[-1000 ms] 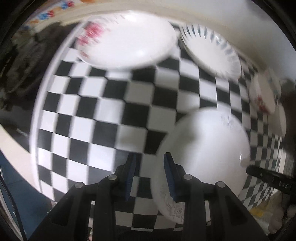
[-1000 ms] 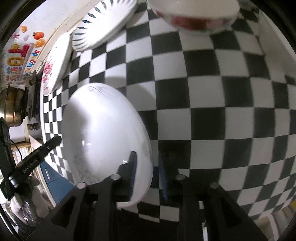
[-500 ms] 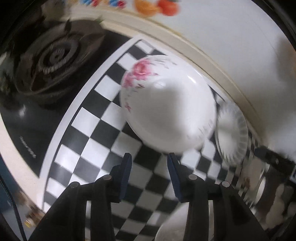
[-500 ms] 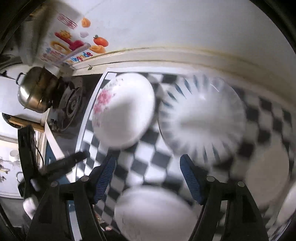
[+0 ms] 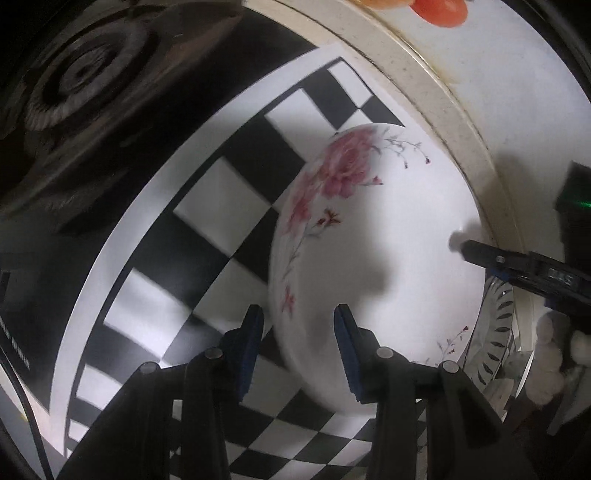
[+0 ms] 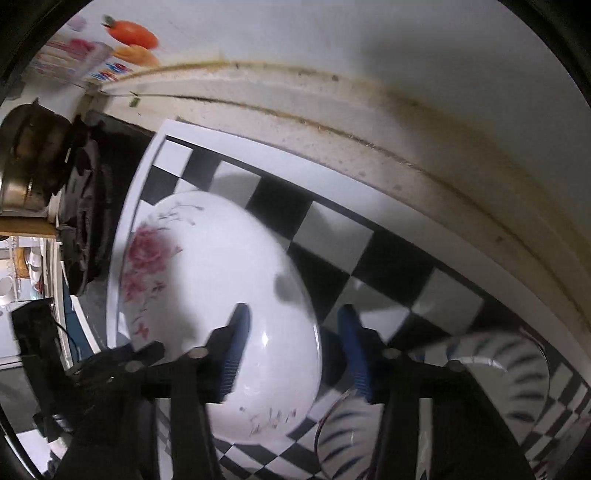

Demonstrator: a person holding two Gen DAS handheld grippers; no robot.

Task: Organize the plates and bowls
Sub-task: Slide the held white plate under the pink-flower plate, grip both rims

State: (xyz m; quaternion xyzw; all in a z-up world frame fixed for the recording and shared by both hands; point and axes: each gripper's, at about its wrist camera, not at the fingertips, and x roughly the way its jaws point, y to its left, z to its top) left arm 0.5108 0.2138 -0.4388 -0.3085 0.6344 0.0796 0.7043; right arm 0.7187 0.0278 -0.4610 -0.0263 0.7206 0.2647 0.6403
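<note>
A white plate with pink flowers [image 5: 376,236] lies on the checkered mat [image 5: 207,206] near the back wall. My left gripper [image 5: 299,332] is open, its fingers straddling the plate's near-left rim. My right gripper [image 6: 291,332] is open, its fingers straddling the far-right rim of the same plate [image 6: 218,295]; its finger also shows at the right of the left wrist view [image 5: 509,262]. A blue-striped plate [image 6: 509,373] lies to the right of it, partly hidden behind the right gripper.
A gas stove burner [image 5: 85,74] sits left of the mat, with a metal pot [image 6: 26,158] on it. The wall ledge [image 6: 369,122] runs close behind the plates. Fruit stickers [image 6: 133,33] are on the wall.
Both grippers left the plain white plate at the front and moved back and left to the pink-flower plate. They now straddle its opposite rims.
</note>
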